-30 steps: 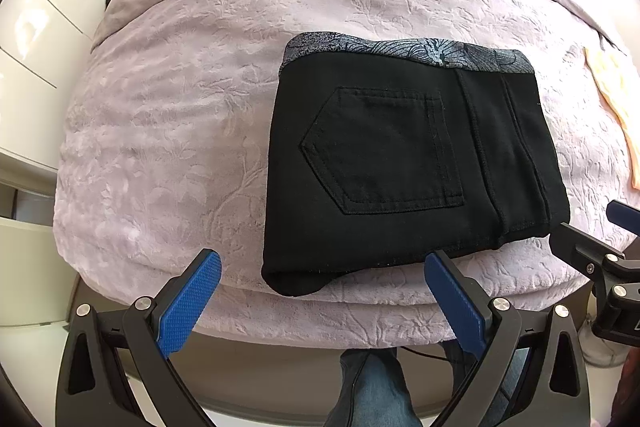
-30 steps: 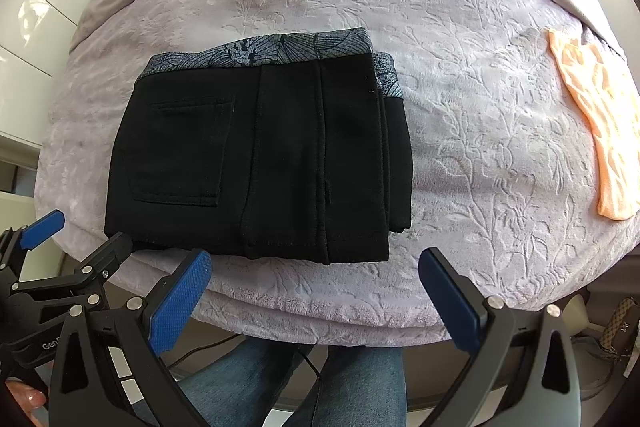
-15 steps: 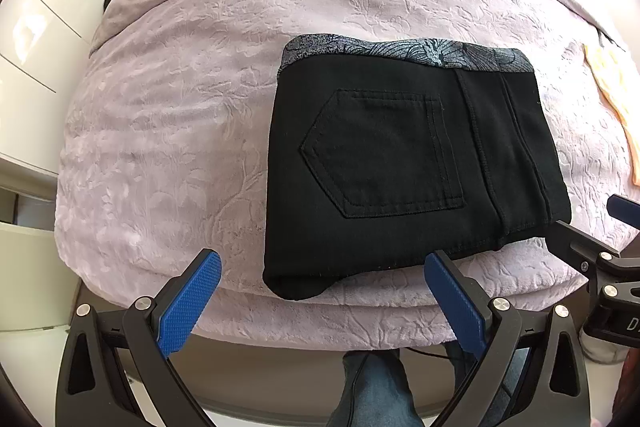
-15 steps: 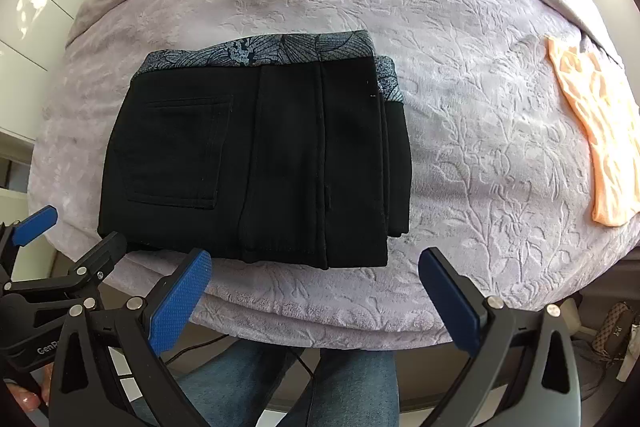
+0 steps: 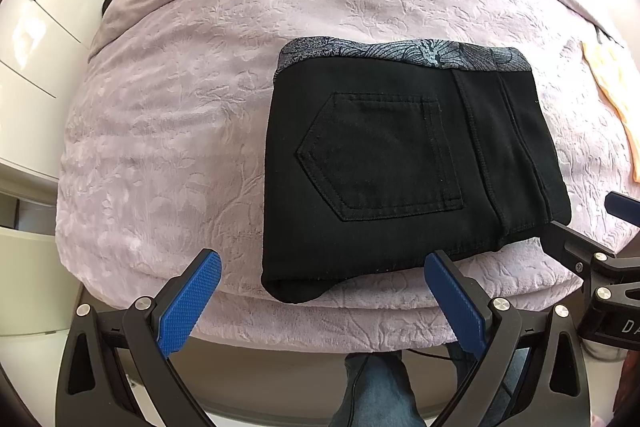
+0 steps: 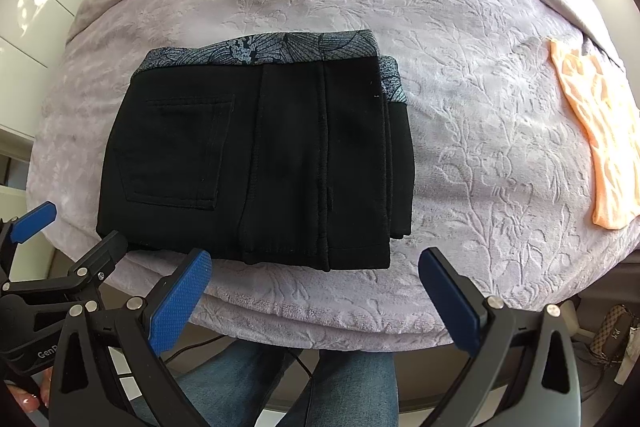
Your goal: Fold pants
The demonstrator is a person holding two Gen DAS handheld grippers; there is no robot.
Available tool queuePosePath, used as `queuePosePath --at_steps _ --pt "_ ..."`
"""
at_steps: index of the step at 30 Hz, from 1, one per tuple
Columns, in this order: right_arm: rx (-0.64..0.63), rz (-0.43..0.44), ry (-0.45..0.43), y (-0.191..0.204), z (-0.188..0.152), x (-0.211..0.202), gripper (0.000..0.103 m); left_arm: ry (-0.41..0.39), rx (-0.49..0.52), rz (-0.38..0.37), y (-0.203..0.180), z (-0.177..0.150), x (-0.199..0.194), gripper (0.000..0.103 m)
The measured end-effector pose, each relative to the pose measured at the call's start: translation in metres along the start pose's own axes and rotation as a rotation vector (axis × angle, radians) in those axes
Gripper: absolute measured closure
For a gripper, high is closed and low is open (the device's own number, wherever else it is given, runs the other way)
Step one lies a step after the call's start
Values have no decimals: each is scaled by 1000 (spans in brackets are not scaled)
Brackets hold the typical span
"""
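Black cotton pants [image 5: 404, 167], folded into a thick rectangular packet with a grey leaf-printed waistband along the far edge, lie on the lilac embossed plush bedspread [image 5: 168, 131], just ahead of both claws. My left gripper [image 5: 320, 303] hangs spread wide with nothing between its blue pads; the packet's near left corner sits just past the gap and a little right of centre. My right gripper [image 6: 314, 301] is equally wide and empty, the packet's near right corner just ahead of its left pad, bare bedspread ahead of its right one.

I judge the folding essentially done, so the step in hand is checking and tidying. On the right side a lower layer peeks out beyond the top one, waistband included. To finish well, I would nudge that offset edge inward with a closed right claw while the left steadies the opposite edge, pressing lightly so the stack does not slide on the plush. An orange textured cloth [image 6: 596, 139] lies well off to the right, out of the way.
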State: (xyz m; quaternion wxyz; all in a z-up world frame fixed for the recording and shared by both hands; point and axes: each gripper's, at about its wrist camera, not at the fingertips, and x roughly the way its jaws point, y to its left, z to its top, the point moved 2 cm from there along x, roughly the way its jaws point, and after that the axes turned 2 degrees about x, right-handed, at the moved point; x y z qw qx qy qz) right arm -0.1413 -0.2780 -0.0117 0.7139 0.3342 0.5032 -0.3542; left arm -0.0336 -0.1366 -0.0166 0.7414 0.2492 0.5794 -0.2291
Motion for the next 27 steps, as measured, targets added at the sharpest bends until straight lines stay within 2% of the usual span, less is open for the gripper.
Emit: queuePosePath --at_steps 14,27 --pt "-7 0 6 0 -1 3 0 -5 -11 -12 -2 1 0 1" --pt "-4 0 6 -4 -1 4 0 -31 7 6 -3 1 -4 1"
